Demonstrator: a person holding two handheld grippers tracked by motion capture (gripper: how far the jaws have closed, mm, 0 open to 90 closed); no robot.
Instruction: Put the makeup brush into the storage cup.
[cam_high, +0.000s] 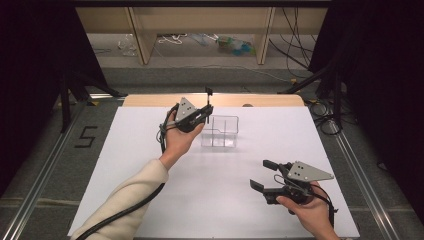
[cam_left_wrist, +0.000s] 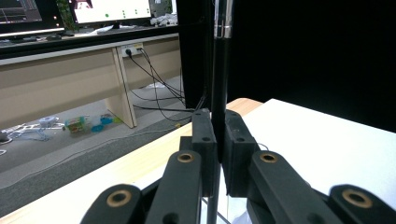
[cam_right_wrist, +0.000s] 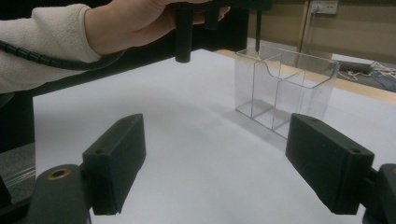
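Between our left gripper's (cam_left_wrist: 216, 140) clenched jaws sits a thin black pen (cam_left_wrist: 219, 84), upright, smooth and glossy, with a silver band near its top. From the high view we hold that left gripper (cam_high: 207, 111) just above the clear plastic organizer (cam_high: 220, 131), a boxy, see-through holder with inner dividers and a scooped front wall, and the right gripper view shows the pen's lower tip (cam_right_wrist: 257, 32) at the rim of its rear compartment. Our right gripper (cam_high: 263, 174) hangs released, matte black pads spread wide, low over the white sheet (cam_high: 150, 190) near the front right. That smooth white sheet covers the table, a strip of pale wood (cam_high: 150, 100) showing at the far edge. On the grey floor at left we read a black "5" (cam_high: 86, 136). Plenty of bare white surface lies between organizer and right gripper.
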